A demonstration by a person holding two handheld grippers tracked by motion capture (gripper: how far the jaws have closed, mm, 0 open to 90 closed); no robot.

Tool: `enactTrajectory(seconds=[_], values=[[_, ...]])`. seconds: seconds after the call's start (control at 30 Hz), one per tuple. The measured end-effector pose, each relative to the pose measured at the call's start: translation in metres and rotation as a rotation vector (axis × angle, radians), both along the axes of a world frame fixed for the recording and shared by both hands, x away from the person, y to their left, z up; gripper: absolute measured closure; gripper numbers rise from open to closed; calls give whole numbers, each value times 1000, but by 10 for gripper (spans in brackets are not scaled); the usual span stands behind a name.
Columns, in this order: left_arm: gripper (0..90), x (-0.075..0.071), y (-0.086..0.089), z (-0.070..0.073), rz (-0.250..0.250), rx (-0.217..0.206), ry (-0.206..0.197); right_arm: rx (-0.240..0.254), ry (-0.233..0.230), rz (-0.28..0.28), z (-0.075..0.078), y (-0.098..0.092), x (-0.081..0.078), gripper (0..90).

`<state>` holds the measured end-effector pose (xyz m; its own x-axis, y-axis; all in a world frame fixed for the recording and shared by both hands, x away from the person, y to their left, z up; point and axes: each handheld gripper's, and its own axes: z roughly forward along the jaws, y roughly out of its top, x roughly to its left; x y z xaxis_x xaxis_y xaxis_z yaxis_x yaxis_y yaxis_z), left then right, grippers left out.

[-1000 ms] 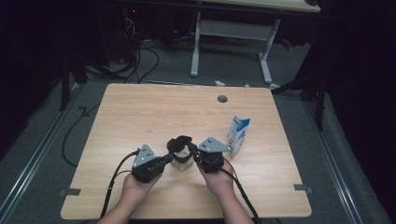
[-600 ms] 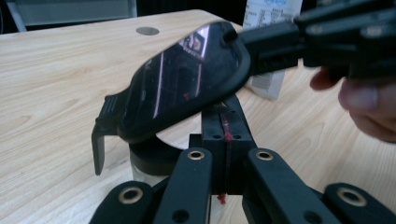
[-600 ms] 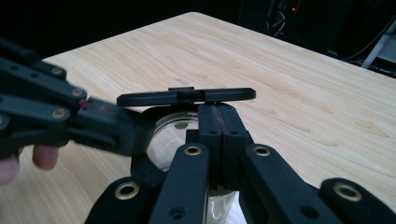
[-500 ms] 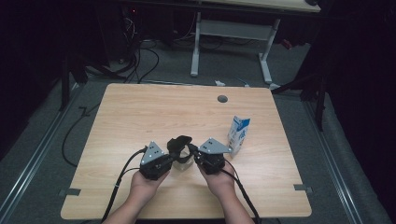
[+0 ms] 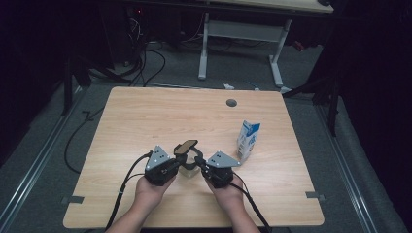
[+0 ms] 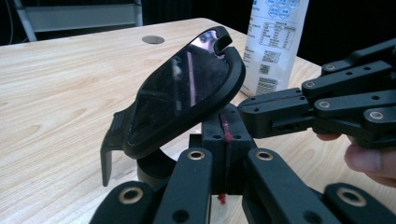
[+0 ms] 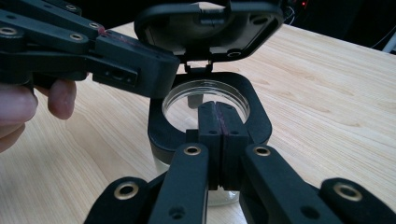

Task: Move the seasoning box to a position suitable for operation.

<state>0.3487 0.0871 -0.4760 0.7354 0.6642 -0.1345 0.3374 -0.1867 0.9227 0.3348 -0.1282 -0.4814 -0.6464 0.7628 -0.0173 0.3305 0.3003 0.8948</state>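
Both your closed grippers, left gripper (image 5: 180,164) and right gripper (image 5: 200,164), flank the jar (image 7: 205,105); its hinged lid (image 6: 187,91) stands open already, filling remains.

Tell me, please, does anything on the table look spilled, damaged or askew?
Nothing stands out. The jar stands upright with its hinged lid tipped open between both shut grippers, and the carton is upright on the table; no spill.

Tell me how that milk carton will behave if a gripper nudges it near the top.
The carton stands upright, tall on a narrow base, so a high nudge would probably tip it. It looks like thin paperboard, likely to dent under a squeeze. On the smooth table a low push would probably slide it.
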Motion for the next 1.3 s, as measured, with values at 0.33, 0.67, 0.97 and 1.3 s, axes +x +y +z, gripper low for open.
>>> enactTrajectory(seconds=[0.33,0.67,0.97,1.3], values=[[899,7,7,4,49,-6,-1,15,-24,2,-4,-1,-2,900],[899,14,16,6,95,-28,8,22,-30,2,-5,-2,-2,900],[898,17,21,7,118,-31,7,28,-38,-1,-6,-2,-3,900],[899,20,24,6,135,-32,9,34,-39,4,-7,-3,-2,900]])
